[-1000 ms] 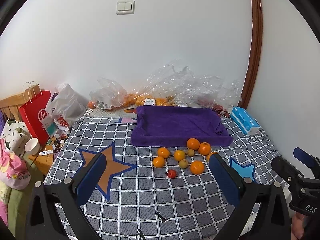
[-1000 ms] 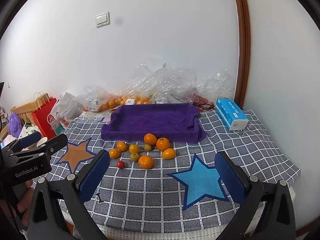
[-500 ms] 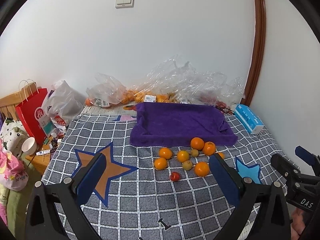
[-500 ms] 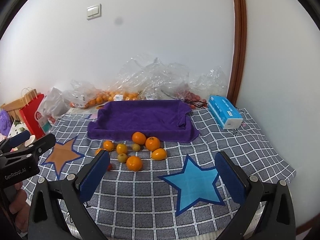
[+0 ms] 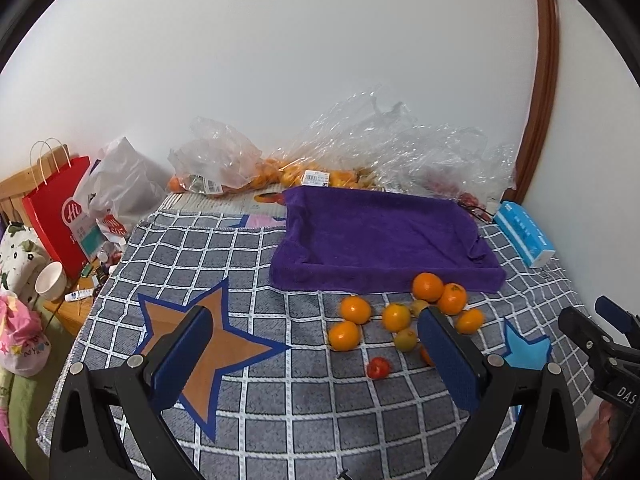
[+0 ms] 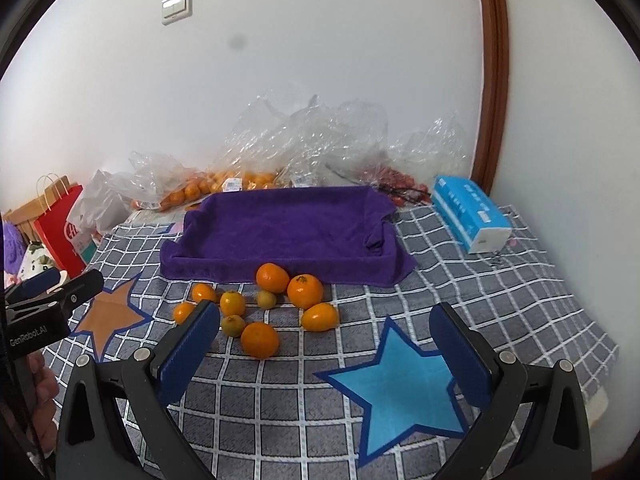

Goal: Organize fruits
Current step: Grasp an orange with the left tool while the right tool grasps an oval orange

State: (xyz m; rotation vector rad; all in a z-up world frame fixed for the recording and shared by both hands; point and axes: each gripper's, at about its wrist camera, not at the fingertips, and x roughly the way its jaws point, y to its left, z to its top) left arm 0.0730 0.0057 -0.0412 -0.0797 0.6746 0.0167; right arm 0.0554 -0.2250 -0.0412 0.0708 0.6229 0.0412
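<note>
Both grippers are held spread wide and empty above the checked cloth (image 6: pixel 280 408) covering the worktop. No fruit is touched yet.

A loose cluster of fruit is noted ahead of the left gripper (image 5: pixel 316 352), toward its right finger, and ahead and left of the right gripper (image 6: pixel 324 344). The cluster lies just in front of the near wall of the purple towel-lined tray (image 6: pixel 280 236), which is seen empty; this is judged the likely destination.

Items recorded: several mandarins, the nearest one (image 6: pixel 259 339) lying closest to the right gripper's left finger; a larger stemmed mandarin (image 6: pixel 305 291) touching or nearly touching another (image 6: pixel 272 277) against the tray wall; two small greenish-yellow fruits (image 6: pixel 265 299), kind not determinable; one small red fruit (image 5: pixel 378 367), probably a cherry tomato, ahead of the left gripper.

Handling judgement: the mandarins are expected to be light, round and prone to rolling, with soft peel that yields under pressure. A hold across the widest part, with moderate closure, is advised. The red fruit is judged thin-skinned and easily crushed; the lightest squeeze is called for.
</note>
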